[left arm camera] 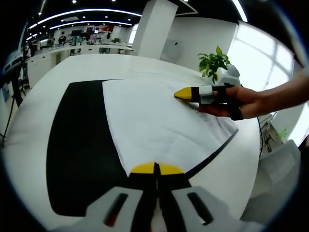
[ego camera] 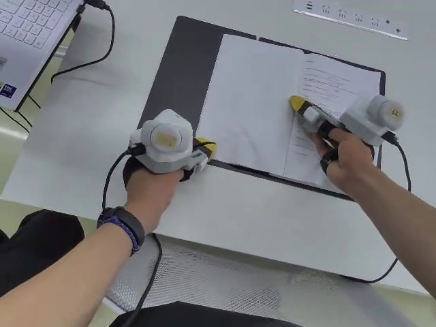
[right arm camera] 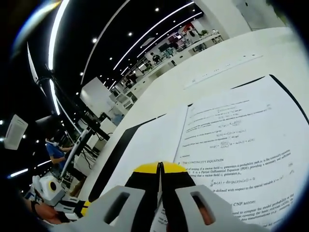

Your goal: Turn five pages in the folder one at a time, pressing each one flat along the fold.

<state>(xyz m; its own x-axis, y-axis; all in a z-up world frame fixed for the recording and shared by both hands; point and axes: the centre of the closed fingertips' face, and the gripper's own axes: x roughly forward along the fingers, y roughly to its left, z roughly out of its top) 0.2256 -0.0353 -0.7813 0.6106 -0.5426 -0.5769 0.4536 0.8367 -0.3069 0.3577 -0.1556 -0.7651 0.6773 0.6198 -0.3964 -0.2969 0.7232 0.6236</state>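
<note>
- Laptop (ego camera: 27,30), far left: cut off by the picture's edge.
- Folder (ego camera: 184,68): near right corner hidden under the right hand (ego camera: 347,160).
- Print (ego camera: 334,82) on the right page: too small to read from the head view.

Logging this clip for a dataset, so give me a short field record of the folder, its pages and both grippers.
surface: white table
folder: black, lying open on the table
left page: blank, lying flat
right page: printed text
right gripper: jaws shut, yellow tips on the fold between the pages
left gripper: jaws shut, tips at the near edge of the left page
also there: laptop and power strip on the far side of the table
</note>
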